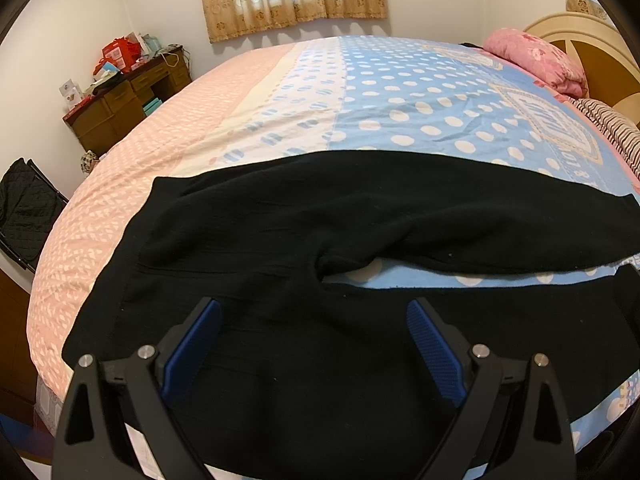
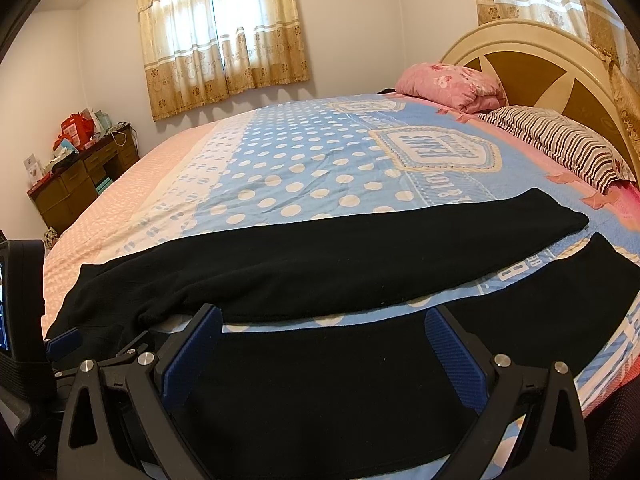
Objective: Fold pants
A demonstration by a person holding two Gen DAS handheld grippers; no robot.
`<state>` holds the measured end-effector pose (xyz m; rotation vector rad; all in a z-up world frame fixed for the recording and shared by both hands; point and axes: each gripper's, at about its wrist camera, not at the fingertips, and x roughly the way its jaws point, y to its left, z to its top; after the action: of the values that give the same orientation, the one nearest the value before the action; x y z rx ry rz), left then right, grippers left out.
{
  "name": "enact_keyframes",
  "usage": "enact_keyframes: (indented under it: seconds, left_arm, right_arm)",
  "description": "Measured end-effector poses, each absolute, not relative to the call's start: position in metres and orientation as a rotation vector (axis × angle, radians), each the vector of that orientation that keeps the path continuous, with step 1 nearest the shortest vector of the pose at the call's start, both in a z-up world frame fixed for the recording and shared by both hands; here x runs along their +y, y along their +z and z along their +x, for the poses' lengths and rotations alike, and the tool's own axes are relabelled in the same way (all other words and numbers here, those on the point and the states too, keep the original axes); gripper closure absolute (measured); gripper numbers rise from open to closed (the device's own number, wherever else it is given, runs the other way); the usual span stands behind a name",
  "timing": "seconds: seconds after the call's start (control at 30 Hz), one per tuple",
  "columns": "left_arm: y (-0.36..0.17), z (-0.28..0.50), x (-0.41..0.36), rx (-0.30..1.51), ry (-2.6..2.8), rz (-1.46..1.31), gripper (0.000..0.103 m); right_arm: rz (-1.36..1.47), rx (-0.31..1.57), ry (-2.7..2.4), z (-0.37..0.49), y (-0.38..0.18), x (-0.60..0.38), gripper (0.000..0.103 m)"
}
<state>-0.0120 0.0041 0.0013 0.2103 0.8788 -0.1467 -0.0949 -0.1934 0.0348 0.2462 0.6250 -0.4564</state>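
Black pants (image 1: 304,240) lie spread flat across the near side of the bed, waist to the left, both legs running right with a gap of blue sheet between them. My left gripper (image 1: 314,308) is open and empty, just above the near leg by the crotch. In the right wrist view the pants (image 2: 320,264) show both legs; the far leg ends near the striped pillow. My right gripper (image 2: 324,316) is open and empty over the near leg. The left gripper's blue fingertip (image 2: 64,340) shows at the left edge of that view.
The bed (image 2: 304,168) has a blue polka-dot and pink sheet. A pink pillow (image 2: 452,84) and a striped pillow (image 2: 560,144) lie by the headboard (image 2: 532,52). A cluttered wooden desk (image 1: 128,96) stands at the far left wall. A black chair (image 1: 24,208) stands left of the bed.
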Motion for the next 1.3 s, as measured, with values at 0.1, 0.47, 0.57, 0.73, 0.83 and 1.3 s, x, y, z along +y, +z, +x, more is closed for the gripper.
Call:
enact_keyframes:
  seconds: [0.1,0.47,0.57,0.73,0.83,1.3]
  left_arm:
    - [0.001,-0.012,0.003,0.881,-0.146,0.209,0.007]
    - [0.000,-0.011,0.003,0.887,-0.149,0.206,0.007]
    - [0.000,-0.012,0.003,0.888,-0.150,0.205,0.007]
    - [-0.002,-0.011,0.003,0.895,-0.151,0.204,0.007]
    - [-0.004,-0.009,0.004,0.902,-0.155,0.206,0.007]
    - [-0.002,0.051,0.075,0.940,-0.036,0.084,0.005]
  right_arm:
    - [0.245,0.625,-0.456,-0.095,0.035,-0.193,0.001]
    - [0.250,0.632,-0.454,-0.095,0.031,-0.191,0.001]
    - [0.252,0.640,-0.451,-0.094,0.029,-0.190,0.001]
    - [0.252,0.650,-0.447,-0.093,0.030,-0.193,0.001]
    - [0.247,0.667,-0.439,-0.089,0.027,-0.195,0.001]
    - [0.062,0.777,-0.165,0.035,0.030,-0.218,0.033]
